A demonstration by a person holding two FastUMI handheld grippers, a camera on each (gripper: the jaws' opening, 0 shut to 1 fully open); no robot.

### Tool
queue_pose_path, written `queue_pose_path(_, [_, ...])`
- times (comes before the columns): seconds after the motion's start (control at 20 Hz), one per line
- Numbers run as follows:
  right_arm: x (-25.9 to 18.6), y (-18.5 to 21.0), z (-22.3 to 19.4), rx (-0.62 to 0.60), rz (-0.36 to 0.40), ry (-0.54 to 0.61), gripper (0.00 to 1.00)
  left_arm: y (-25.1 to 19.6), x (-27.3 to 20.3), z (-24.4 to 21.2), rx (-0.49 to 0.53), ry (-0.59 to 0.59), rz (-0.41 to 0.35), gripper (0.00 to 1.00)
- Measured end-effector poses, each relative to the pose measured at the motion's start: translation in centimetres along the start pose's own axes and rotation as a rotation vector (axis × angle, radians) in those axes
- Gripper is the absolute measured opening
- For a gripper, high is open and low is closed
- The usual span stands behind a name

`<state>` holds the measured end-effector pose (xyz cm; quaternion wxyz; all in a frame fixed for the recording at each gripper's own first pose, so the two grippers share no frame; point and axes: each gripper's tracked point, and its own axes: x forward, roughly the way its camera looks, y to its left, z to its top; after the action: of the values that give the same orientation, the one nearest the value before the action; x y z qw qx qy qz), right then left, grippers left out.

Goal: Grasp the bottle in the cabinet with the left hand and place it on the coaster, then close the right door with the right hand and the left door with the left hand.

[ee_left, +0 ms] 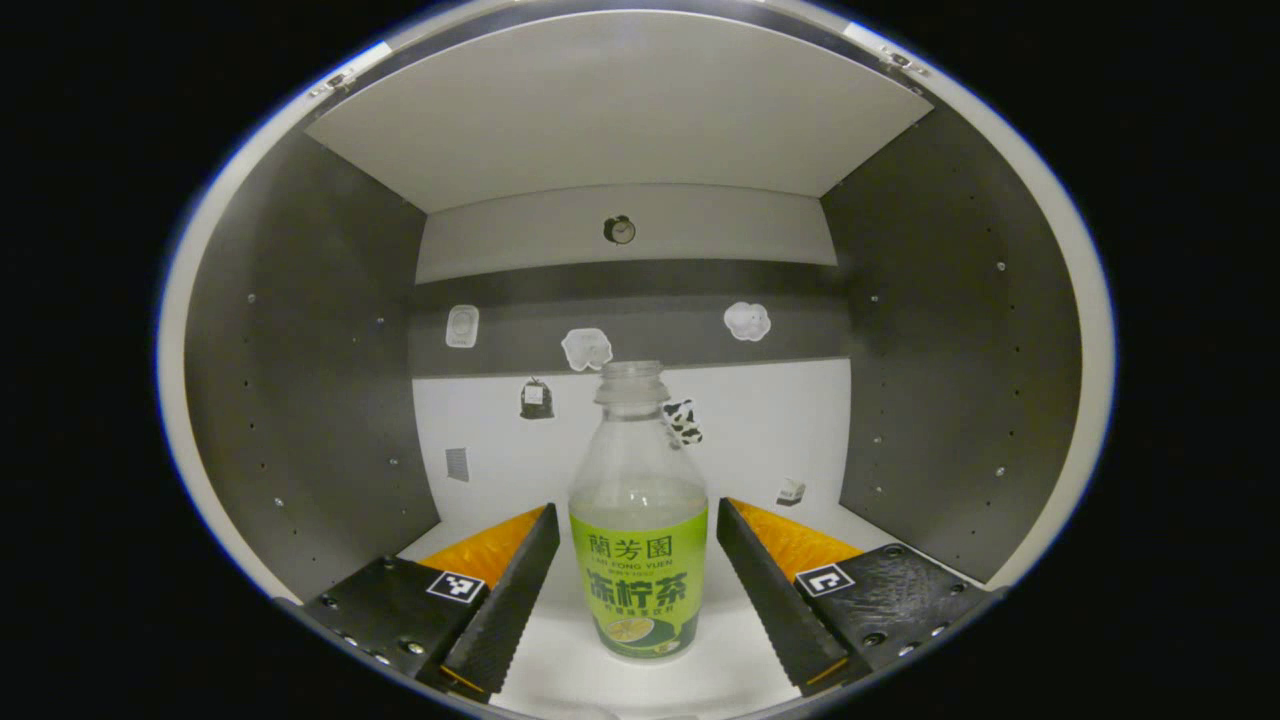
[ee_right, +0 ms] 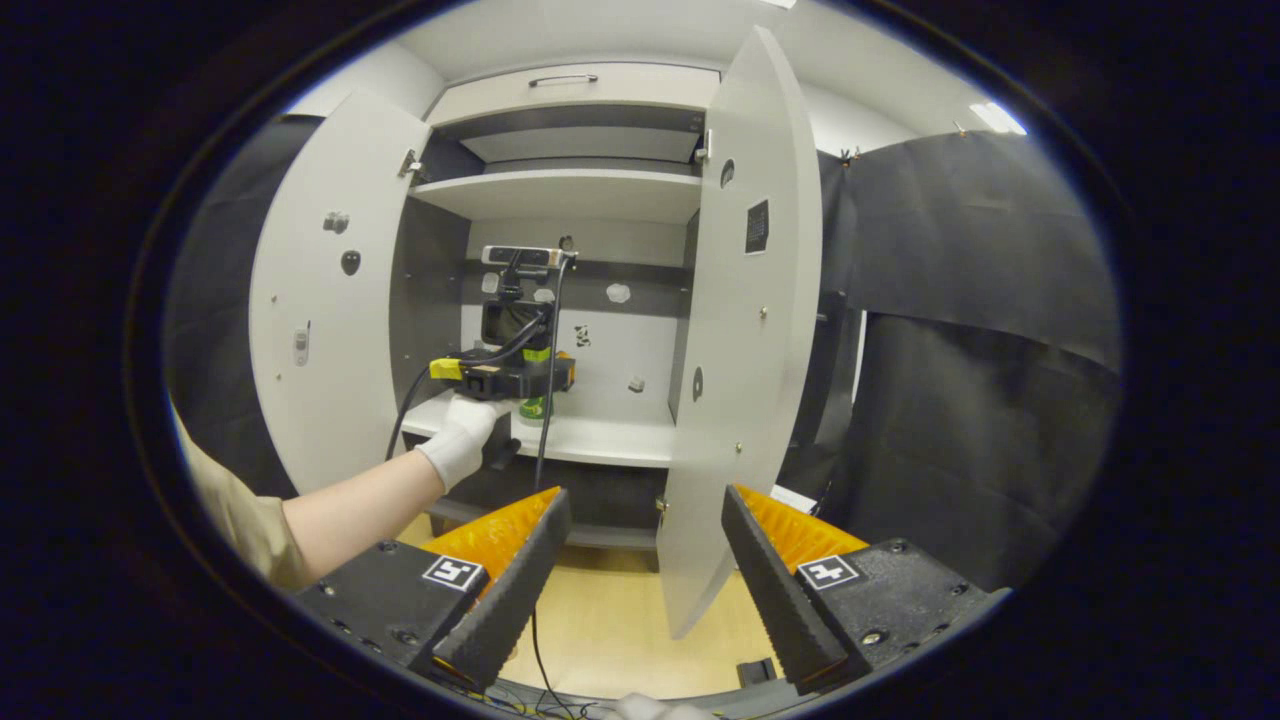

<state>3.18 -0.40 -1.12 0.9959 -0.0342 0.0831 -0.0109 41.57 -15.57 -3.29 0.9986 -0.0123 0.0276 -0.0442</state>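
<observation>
small stickers (ee_left: 587,348) on the back wall, a pale wooden floor (ee_right: 620,615), a black cable (ee_right: 545,400)

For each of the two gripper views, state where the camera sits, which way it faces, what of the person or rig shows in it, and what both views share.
Left gripper view: rides the left gripper, inside the grey-walled cabinet, facing its back wall; open fingers flank the clear green-labelled plastic bottle.
Right gripper view: rides the right gripper, outside, facing the cabinet's open white doors; its open fingers, a white-gloved hand and a bare forearm show.
Shared: the bottle, the left gripper, the cabinet shelf.
</observation>
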Motion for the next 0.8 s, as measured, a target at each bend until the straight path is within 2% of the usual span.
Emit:
queue_pose_path(0.1, [0.0, -0.1, -0.2, 0.002, 0.004, 0.006, 1.00, 0.0, 0.6, -0.4, 0.007, 0.011, 0.005, 0.98])
queue_pose_path(0.25, [0.0, -0.2, -0.1, 0.009, 0.009, -0.001, 1.00, 0.3, 0.6, -0.4, 0.023, 0.014, 0.016, 0.77])
queue_pose_path(0.3, [0.0, -0.4, 0.0, 0.012, 0.007, -0.004, 1.00, 0.3, 0.2, -0.2, 0.019, 0.011, 0.009, 0.75])
queue_pose_path(0.35, [0.0, -0.5, -0.1, 0.015, 0.005, -0.004, 0.99, 0.4, -0.5, 0.5, 0.016, -0.003, 0.001, 0.78])
queue_pose_path(0.4, [0.0, -0.6, -0.2, 0.018, 0.005, -0.005, 0.99, 0.4, -1.4, 1.4, 0.021, -0.025, -0.007, 0.75])
queue_pose_path(0.55, [-0.2, -0.7, -0.3, 0.026, 0.003, -0.011, 0.99, 0.6, -4.6, 3.5, 0.023, -0.069, -0.036, 0.75])
queue_pose_path(0.6, [-0.3, -0.7, -0.3, 0.027, 0.003, -0.015, 0.99, 0.6, -5.8, 4.0, 0.016, -0.079, -0.047, 0.78])
queue_pose_path(0.65, [-0.5, -0.8, -0.4, 0.027, 0.002, -0.017, 1.00, 0.7, -7.2, 4.5, 0.014, -0.085, -0.059, 0.75])
queue_pose_path(0.7, [-0.7, -0.8, -0.4, 0.030, 0.001, -0.019, 0.99, 0.9, -8.6, 5.0, 0.014, -0.099, -0.068, 0.78])
queue_pose_path(0.8, [-1.0, -0.6, -0.8, 0.040, 0.004, -0.016, 0.99, 1.0, -11.5, 5.9, 0.023, -0.125, -0.090, 0.78])
